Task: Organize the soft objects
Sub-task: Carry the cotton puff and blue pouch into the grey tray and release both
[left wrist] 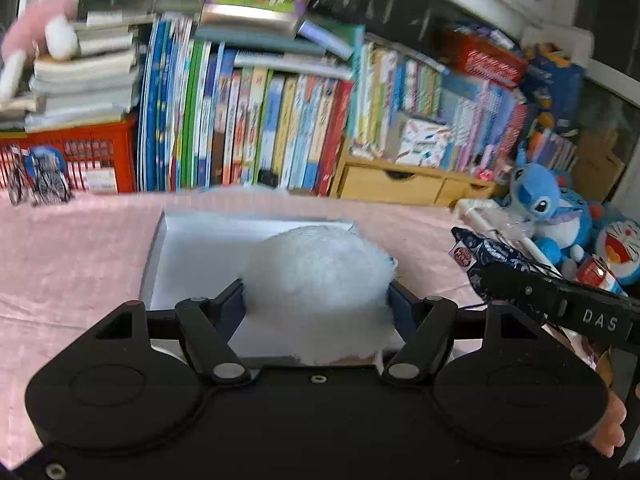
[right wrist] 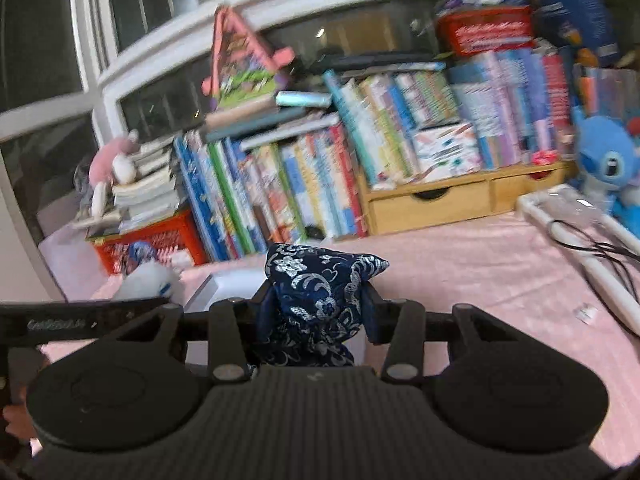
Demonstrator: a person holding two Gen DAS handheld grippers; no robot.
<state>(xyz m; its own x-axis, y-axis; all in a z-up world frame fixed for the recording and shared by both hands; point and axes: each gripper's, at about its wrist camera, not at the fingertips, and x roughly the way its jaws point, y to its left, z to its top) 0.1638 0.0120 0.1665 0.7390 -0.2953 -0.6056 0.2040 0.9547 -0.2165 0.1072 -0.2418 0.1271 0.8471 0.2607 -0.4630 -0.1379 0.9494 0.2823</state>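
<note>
The white box (left wrist: 192, 248) sits open on the pink cloth (left wrist: 72, 248), and everything here is best placed against it. The left gripper (left wrist: 316, 300) is clamped on a white fluffy plush (left wrist: 320, 268), its jaws pressing into the fur on both sides, and the plush hangs over the near right part of the box. Held this way, the toy looks poised either to go into the box or to be carried clear of it; which one I cannot tell. The plush is a rounded, long-haired lump, pale and almost bluish in this light, with no face or limbs visible from behind.

The right gripper (right wrist: 320, 304) is closed on a dark blue brocade pouch (right wrist: 316, 296), pinched at its middle so the top flares out above the jaws and a corner points away to the right. It hovers just right of the box, whose pale corner (right wrist: 208, 292) shows at the left of the right wrist view. The pouch is navy with silver flower and scroll patterns, slightly shiny, and looks soft-filled, so a mid-body pinch probably keeps it from sagging out.

Beyond the box, a wall of upright books (left wrist: 248, 128) lines the far side, with a red crate (left wrist: 80, 152) to their left, a wooden drawer unit (left wrist: 400, 184) to their right, and blue stuffed toys (left wrist: 540, 204) further right
</note>
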